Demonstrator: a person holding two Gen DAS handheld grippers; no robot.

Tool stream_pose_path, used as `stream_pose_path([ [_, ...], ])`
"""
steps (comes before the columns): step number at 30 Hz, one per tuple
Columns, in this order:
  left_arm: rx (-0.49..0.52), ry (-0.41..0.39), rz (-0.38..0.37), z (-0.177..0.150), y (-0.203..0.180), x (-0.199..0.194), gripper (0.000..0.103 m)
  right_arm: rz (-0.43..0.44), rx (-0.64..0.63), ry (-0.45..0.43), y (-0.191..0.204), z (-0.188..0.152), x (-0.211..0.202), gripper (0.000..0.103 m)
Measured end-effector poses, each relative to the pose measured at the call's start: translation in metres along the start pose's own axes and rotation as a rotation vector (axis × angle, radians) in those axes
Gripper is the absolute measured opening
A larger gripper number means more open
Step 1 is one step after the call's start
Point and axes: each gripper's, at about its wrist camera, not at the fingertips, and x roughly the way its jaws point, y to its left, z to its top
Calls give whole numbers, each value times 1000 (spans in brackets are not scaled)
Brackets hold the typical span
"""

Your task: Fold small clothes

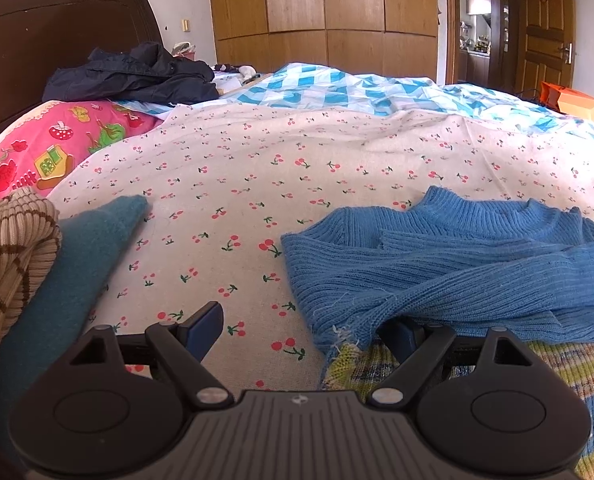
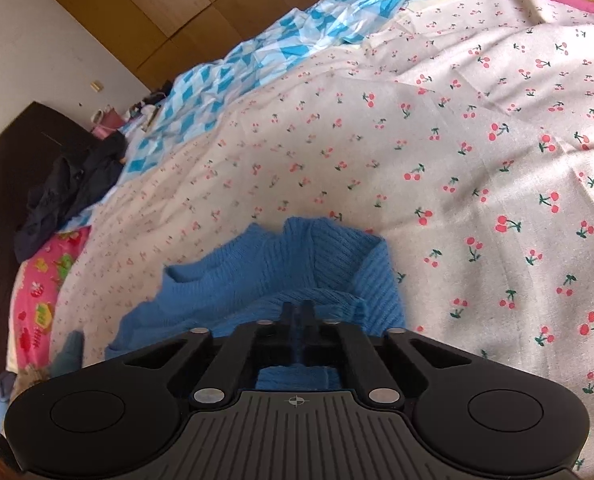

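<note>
Blue ribbed-knit sweater (image 1: pixel 457 272), lying part-folded on the cream bed sheet printed with red cherries (image 1: pixel 257 168), its collar toward the far side and one sleeve drawn across the body. The sweater's near edge overlaps a striped knit garment in yellow-green, blue and orange (image 1: pixel 557 368) at lower right of the left wrist view. Left gripper (image 1: pixel 309 332): fingers wide apart, the left finger (image 1: pixel 205 328) over bare sheet, the right finger tucked under the sweater's frayed corner; nothing is pinched between them. Right gripper (image 2: pixel 297 312): fingers brought together, clamped on a fold of the blue sweater, whose knit bunches around the closed tips. At far left of the left wrist view, a teal felt-like garment (image 1: pixel 77 272) lies beside a beige knit with brown stripes (image 1: pixel 9 248). Farther back on the bed: a pink pillow with strawberry and mushroom print (image 1: pixel 57 144), a crumpled dark navy jacket (image 1: pixel 137 76), and a blue-and-white checked quilt (image 1: pixel 357 88). Behind stand the dark wooden headboard (image 1: pixel 57 32) and a light wooden wardrobe (image 1: pixel 325 12).
</note>
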Motion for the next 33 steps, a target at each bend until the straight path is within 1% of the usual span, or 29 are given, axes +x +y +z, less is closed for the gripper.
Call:
stream_pose_path([
  [5,-27,-43,5,2,5,-6,88,130,-35,-149,23,10,-41,1],
  [6,-29,-44,4,2,5,-6,88,133,-47,-166,27,11,-47,1],
  [7,-29,-45,4,2,5,-6,88,114,-66,-175,29,11,-51,6],
  [8,-27,-45,3,2,4,-6,88,86,-98,-167,32,10,-50,8],
  [9,-23,-45,2,2,4,-6,88,55,-152,-135,36,9,-44,8],
  [11,-18,-48,1,2,3,-7,88,2,-237,-49,42,4,-26,15],
  [13,-17,-52,0,2,3,-8,88,-31,-324,10,50,-1,-9,36],
  [14,-19,-50,0,2,3,-7,88,-45,-395,30,55,-4,0,40],
  [16,-23,-41,0,3,4,-5,88,-89,-518,43,66,-7,13,44],
  [18,-27,-34,0,3,4,-4,88,-85,-637,94,76,-8,25,48],
  [20,-32,-32,-2,3,5,-3,88,-92,-747,137,86,-12,34,48],
  [21,-34,-32,-2,3,5,-2,88,-97,-803,156,90,-15,39,43],
  [23,-40,-27,-1,3,7,-1,88,-137,-887,196,96,-21,46,31],
  [24,-45,-24,-1,4,8,0,88,-147,-908,220,98,-23,48,21],
  [25,-51,-23,-2,4,9,0,88,-147,-926,240,99,-25,48,17],
  [28,-71,-15,-7,4,12,1,88,-148,-983,272,101,-32,41,10],
  [30,-77,-11,-7,4,13,2,88,-152,-999,272,103,-37,31,8],
  [33,-79,-14,-6,4,13,1,88,-128,-998,284,106,-45,15,7],
])
